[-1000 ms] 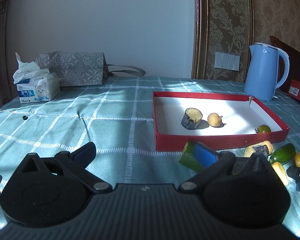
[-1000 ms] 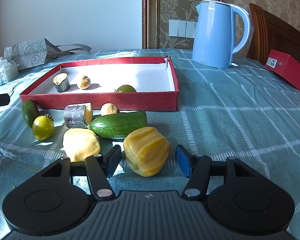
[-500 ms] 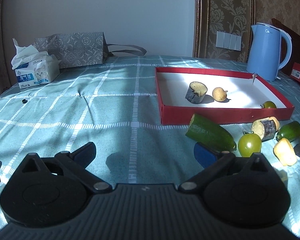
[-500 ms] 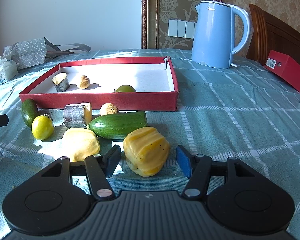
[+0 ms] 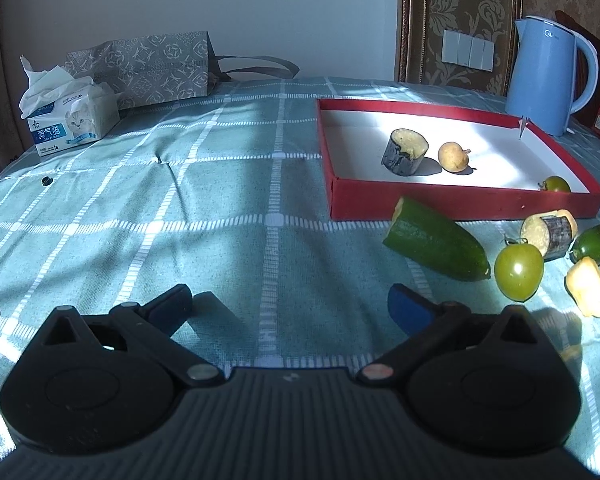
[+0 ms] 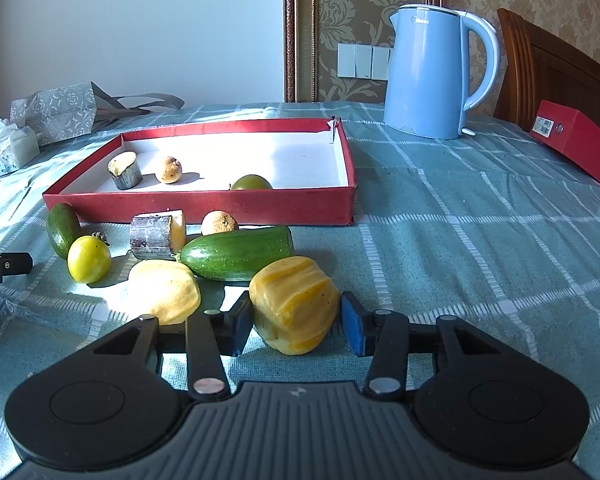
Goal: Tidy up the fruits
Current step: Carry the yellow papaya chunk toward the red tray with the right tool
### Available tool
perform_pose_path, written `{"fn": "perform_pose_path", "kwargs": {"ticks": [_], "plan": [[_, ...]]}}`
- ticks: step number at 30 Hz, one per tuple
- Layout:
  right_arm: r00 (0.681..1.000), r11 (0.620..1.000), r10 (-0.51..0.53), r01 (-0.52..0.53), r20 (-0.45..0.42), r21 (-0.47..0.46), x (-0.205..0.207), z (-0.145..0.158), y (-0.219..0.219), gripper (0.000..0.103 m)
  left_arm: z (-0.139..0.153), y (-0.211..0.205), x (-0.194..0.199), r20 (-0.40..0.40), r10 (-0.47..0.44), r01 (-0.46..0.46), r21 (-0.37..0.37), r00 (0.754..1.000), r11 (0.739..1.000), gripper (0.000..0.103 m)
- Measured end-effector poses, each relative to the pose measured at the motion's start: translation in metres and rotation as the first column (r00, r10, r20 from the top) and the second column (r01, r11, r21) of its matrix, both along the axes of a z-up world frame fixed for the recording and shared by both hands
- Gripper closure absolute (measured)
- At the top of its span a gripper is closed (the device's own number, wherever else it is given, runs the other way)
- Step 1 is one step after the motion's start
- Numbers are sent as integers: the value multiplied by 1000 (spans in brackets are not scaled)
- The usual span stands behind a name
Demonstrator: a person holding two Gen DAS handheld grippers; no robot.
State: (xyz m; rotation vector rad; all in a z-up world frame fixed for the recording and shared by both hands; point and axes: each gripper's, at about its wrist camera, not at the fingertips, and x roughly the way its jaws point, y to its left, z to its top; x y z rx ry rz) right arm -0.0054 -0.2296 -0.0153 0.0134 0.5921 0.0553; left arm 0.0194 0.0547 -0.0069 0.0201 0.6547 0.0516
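1. Narrowed since a second ago: right gripper [image 6: 296,322] jaws, closing around yellow pepper [image 6: 294,304]; both pads at or almost at its flanks, firm grip not yet certain.
2. Tilted since then: left gripper [image 5: 288,306]; wide open, empty, cucumber half [image 5: 436,246] and green tomato [image 5: 518,266] beyond its right fingertip.
3. Squeeze gently; ridged skin likely slips or bruises.
4. Lift clear, carry ahead and left of fingers into red tray [image 6: 204,204].
5. Legible: faint logo on blue kettle [image 6: 424,72], unreadable; Chinese print on tissue pack [image 5: 70,126].
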Motion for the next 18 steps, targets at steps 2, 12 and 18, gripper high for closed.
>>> {"fn": "perform_pose_path", "kwargs": {"ticks": [2,12,18], "plan": [[1000,1000,3,-3,13,-9,-2,1,0,58,0,0,0,-1,-1,1,-2,1000,1000,0],[992,998,33,-27,124,-50,35,56,1,58,0,3,1,-7,-1,1,-17,1000,1000,0],[994,994,98,-96,49,-46,121,59,28,58,0,2,2,-7,-1,1,-18,1000,1000,0]]}}
